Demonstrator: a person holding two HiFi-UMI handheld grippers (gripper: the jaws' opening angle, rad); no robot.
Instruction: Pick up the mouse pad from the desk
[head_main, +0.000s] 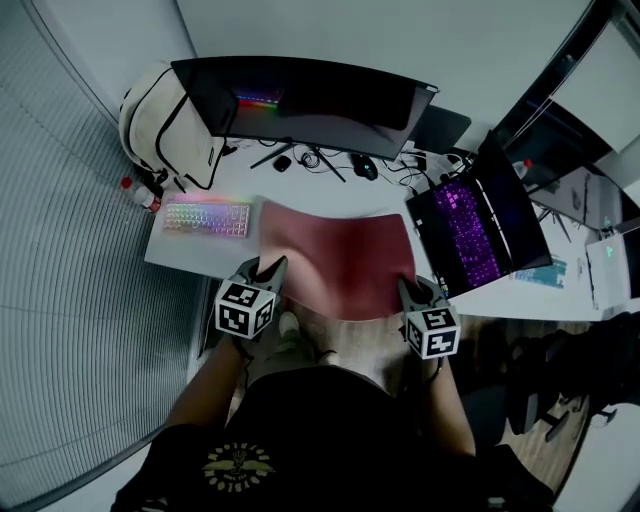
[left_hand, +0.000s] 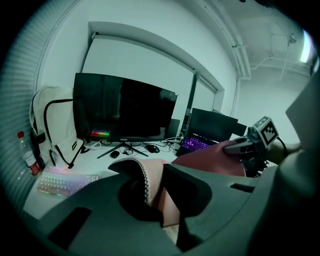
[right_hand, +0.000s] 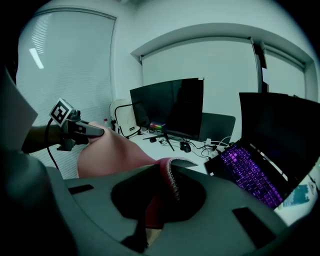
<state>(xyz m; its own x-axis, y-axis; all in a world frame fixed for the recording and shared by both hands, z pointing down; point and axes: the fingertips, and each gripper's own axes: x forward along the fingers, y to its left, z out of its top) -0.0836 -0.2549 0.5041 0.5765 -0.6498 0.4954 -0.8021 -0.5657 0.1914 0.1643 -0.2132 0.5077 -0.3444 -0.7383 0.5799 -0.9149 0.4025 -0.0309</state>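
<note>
Now jaws of left gripper (head_main: 268, 270) and right gripper (head_main: 410, 290) clamp the limp, pink, stitch-edged mouse pad (head_main: 340, 255).

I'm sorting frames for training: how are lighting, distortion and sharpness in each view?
Head view: dim, bluish, strong fisheye curvature; the dusty-pink fabric mouse pad is legible. Left gripper view: black vignetted corners, the left claw looms dark and soft, the rainbow-backlit keyboard glows. Right gripper view: same vignette, the right claw in shadow, the open black laptop shows saturated purple keys.

Dim, teal-tinted; fisheye warp, dark vignette edges; purple laptop (head_main: 478, 228) glow
</note>
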